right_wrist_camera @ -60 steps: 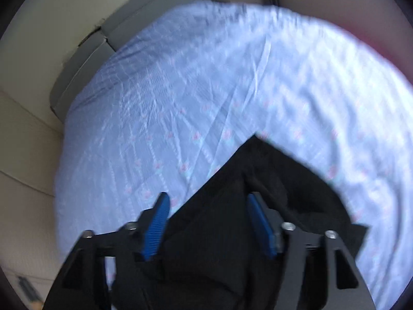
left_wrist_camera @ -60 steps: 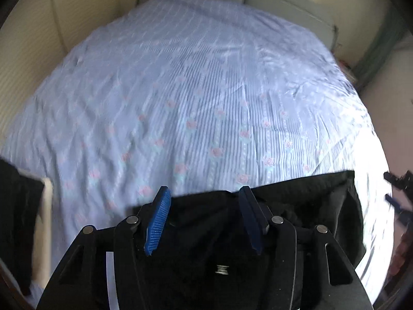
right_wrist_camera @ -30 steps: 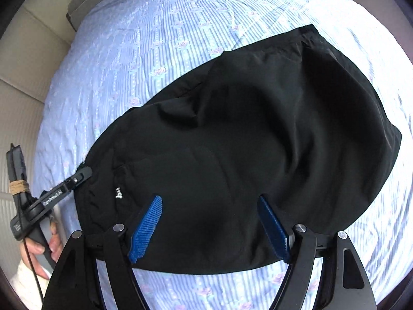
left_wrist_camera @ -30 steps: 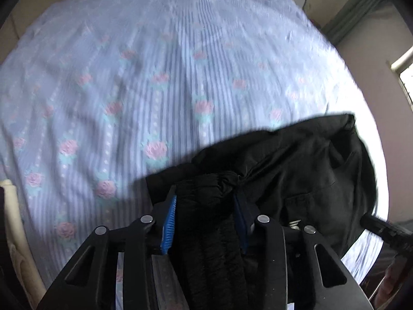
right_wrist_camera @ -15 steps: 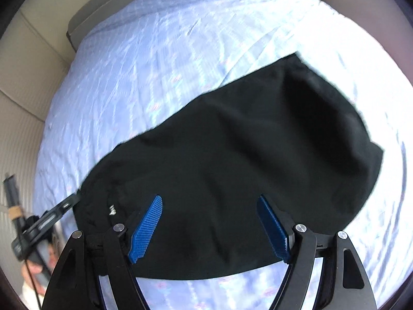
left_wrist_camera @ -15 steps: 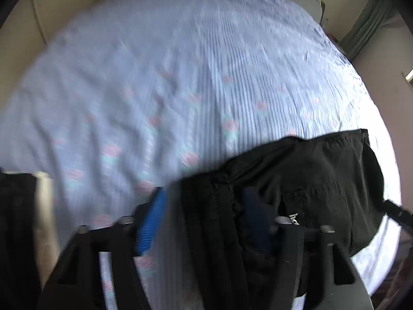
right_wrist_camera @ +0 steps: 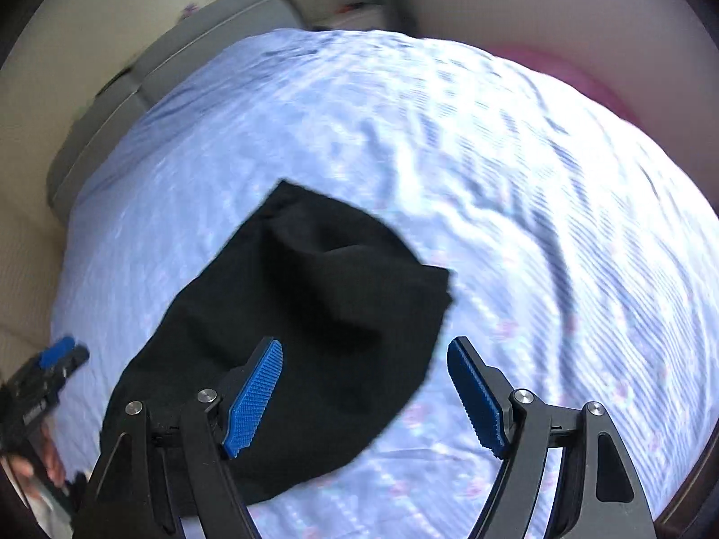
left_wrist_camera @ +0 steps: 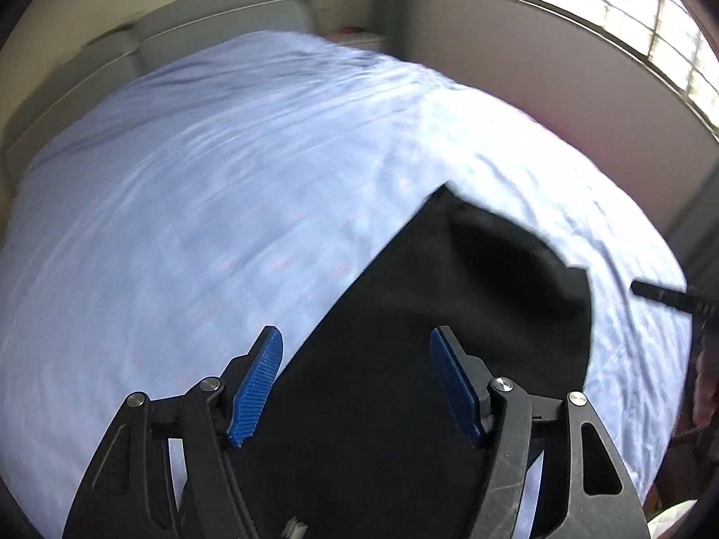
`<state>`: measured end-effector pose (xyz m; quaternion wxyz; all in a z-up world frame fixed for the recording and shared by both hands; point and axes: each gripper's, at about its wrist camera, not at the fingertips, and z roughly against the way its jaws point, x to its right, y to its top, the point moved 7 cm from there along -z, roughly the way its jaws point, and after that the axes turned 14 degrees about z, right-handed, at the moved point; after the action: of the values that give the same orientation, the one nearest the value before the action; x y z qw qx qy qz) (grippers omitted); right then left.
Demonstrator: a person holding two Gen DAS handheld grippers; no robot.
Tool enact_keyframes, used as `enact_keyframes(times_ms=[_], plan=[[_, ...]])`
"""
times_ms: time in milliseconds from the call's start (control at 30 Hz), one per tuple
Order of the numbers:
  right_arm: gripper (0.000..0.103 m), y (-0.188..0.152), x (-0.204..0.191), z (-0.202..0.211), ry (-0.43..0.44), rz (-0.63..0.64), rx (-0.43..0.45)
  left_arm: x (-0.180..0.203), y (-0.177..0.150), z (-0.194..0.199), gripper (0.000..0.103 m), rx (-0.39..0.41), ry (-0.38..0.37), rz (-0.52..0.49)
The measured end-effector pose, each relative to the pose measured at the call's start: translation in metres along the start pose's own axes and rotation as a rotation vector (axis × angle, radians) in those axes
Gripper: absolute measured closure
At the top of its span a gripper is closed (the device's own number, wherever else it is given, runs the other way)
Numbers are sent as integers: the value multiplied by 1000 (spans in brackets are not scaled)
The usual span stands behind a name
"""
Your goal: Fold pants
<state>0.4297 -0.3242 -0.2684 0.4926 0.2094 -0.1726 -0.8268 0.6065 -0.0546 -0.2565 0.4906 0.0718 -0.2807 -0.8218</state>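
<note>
The black pants (left_wrist_camera: 427, 337) lie folded in a compact shape on the bed, also seen in the right wrist view (right_wrist_camera: 314, 314). My left gripper (left_wrist_camera: 355, 379) is open and empty, raised above the near part of the pants. My right gripper (right_wrist_camera: 364, 388) is open and empty, raised above the pants' near right edge. The left gripper shows at the left edge of the right wrist view (right_wrist_camera: 40, 382), and part of the right one at the right edge of the left wrist view (left_wrist_camera: 665, 296).
The bed is covered by a light blue striped sheet with pink flowers (left_wrist_camera: 202, 179), also in the right wrist view (right_wrist_camera: 539, 179). A grey headboard (left_wrist_camera: 202, 31) stands at the far end. A wall with a window (left_wrist_camera: 629, 9) runs along the right.
My left gripper let go of the bunched waistband, opened, and lifted away. Both grippers pulled back and up, and the pants now lie flat on the sheet.
</note>
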Motion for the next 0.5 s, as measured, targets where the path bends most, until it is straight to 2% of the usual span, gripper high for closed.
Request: enact_keyframes(times_ms=[67, 200, 333, 500], plan=[[26, -4, 28, -7, 7, -78, 4, 23, 24, -26, 36, -24, -32, -42], [32, -9, 52, -24, 31, -195, 7, 62, 50, -87, 42, -112, -40, -76], [42, -14, 61, -48, 67, -267, -23, 80, 61, -141, 49, -206, -43, -59], [44, -14, 64, -66, 105, -303, -24, 97, 63, -179, 49, -255, -30, -121]])
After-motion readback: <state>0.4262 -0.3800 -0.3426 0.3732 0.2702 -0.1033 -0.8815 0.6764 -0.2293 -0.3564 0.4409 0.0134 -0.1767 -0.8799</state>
